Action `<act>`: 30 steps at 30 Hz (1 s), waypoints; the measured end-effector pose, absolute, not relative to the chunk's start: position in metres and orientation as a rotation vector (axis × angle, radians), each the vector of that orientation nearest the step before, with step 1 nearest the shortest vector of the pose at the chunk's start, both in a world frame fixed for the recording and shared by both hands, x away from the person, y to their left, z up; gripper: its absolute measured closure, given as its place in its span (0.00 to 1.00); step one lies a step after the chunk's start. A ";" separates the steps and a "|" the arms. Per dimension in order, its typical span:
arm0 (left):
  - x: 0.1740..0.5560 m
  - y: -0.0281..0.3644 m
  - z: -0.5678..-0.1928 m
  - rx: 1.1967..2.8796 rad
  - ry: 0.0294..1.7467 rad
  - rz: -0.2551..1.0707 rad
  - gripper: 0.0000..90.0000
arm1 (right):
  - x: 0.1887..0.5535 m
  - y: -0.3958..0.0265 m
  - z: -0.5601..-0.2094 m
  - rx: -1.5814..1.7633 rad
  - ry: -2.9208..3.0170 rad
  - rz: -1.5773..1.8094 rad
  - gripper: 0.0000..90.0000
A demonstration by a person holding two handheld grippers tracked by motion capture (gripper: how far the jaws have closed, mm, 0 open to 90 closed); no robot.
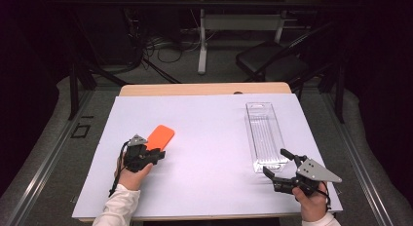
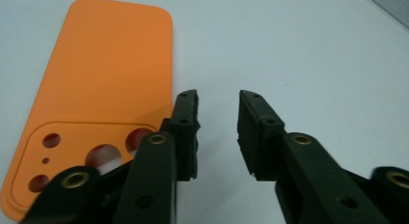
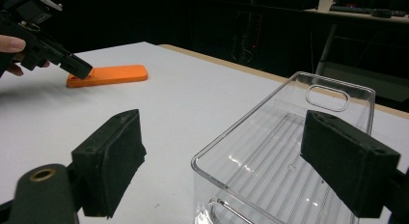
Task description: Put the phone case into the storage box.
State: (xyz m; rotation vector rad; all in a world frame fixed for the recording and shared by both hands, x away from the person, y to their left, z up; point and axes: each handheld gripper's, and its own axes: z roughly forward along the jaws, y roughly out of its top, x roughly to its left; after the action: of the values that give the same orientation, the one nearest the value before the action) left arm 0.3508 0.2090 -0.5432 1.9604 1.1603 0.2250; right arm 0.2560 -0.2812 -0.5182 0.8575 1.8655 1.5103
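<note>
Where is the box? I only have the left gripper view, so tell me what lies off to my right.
Observer: A clear plastic box lies on the right side of the white mat, its long side running away from you.
Operator: Tell me where the right tongs are.
Observer: The right tongs sit at the box's near end, wide open, not pressing on it.
Operator: Say what is in the box.
Observer: Nothing. The orange phone case lies well apart from it, on the left by the left tongs.
</note>
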 end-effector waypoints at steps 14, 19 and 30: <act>0.349 0.204 -0.542 1.970 1.150 0.318 0.46 | 0.256 -0.281 -0.518 0.856 1.866 1.512 0.15; 0.349 0.205 -0.541 1.961 1.151 0.335 0.44 | 0.256 -0.282 -0.518 0.855 1.869 1.509 0.15; 0.349 0.209 -0.538 1.938 1.163 0.328 0.39 | 0.256 -0.281 -0.518 0.852 1.870 1.510 0.15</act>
State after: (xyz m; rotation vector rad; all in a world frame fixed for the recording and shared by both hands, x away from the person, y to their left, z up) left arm 0.3494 0.2092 -0.5382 1.9382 1.1627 0.3278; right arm 0.2559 -0.2812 -0.5182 0.8518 1.8699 1.5100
